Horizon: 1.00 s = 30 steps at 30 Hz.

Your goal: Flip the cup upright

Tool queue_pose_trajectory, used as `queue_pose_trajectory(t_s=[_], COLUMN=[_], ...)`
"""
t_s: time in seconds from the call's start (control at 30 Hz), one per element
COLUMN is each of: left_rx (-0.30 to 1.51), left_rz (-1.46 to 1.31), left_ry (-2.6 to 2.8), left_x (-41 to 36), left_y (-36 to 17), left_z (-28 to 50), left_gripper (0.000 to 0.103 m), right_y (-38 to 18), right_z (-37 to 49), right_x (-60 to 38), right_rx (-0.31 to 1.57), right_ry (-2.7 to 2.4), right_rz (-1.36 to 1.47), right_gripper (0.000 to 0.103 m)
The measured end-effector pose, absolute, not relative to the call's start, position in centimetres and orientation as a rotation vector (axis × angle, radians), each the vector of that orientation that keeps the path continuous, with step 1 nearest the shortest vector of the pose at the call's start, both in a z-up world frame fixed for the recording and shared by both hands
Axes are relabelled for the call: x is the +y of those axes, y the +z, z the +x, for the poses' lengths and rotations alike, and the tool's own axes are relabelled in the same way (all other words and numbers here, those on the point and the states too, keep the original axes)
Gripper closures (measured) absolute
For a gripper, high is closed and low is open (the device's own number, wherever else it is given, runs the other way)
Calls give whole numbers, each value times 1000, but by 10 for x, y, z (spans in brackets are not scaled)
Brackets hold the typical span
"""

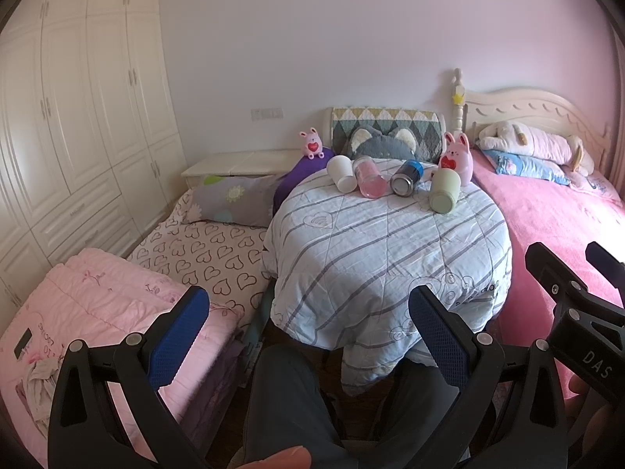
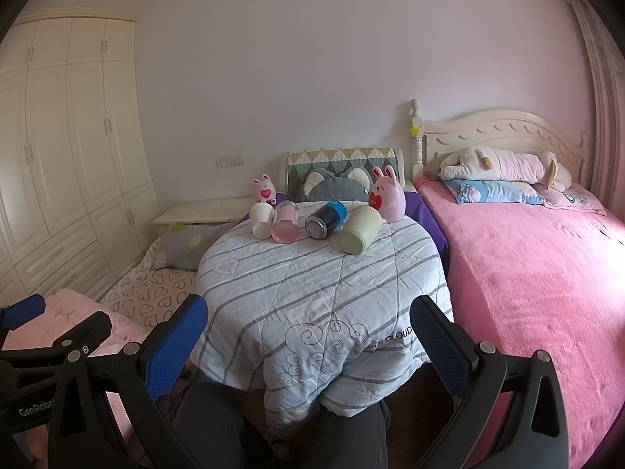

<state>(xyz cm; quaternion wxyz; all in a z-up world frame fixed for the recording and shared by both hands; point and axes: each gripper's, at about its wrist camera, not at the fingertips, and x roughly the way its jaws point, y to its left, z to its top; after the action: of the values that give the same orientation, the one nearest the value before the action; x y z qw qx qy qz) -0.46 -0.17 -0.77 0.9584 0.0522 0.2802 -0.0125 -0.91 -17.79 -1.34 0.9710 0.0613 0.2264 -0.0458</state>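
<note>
Both jaws stand wide and hold nothing: the left gripper [image 1: 308, 316] and right gripper [image 2: 308, 326] hang low, well short of the quilt-covered surface [image 2: 312, 289]. At its far end four cups lie on their sides; the green cup [image 2: 360, 231] lies nearest, bottom toward the cameras.

Cream wardrobe [image 1: 78, 117] — pale wall [image 1: 332, 39] — pink bed [image 2: 527, 273]

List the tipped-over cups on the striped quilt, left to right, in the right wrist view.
White paper cup → clear glass jar with pink contents → dark metal tumbler with blue band → pale green ceramic mug. All four lie on their sides.
</note>
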Motion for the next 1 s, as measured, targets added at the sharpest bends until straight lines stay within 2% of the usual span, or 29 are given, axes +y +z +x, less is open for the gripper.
queue_pose_trajectory(t_s=[0.53, 1.0], left_rx=[595, 703], left_rz=[120, 139], left_ry=[-9, 73], left_x=[-4, -4], left_y=[-30, -53], left_z=[27, 171], left_gripper=[0, 0], right_y=[-31, -62], right_z=[18, 157], right_x=[-180, -193], right_rx=[507, 672], right_ry=[-79, -64], right_rz=[115, 102], right_gripper=[0, 0])
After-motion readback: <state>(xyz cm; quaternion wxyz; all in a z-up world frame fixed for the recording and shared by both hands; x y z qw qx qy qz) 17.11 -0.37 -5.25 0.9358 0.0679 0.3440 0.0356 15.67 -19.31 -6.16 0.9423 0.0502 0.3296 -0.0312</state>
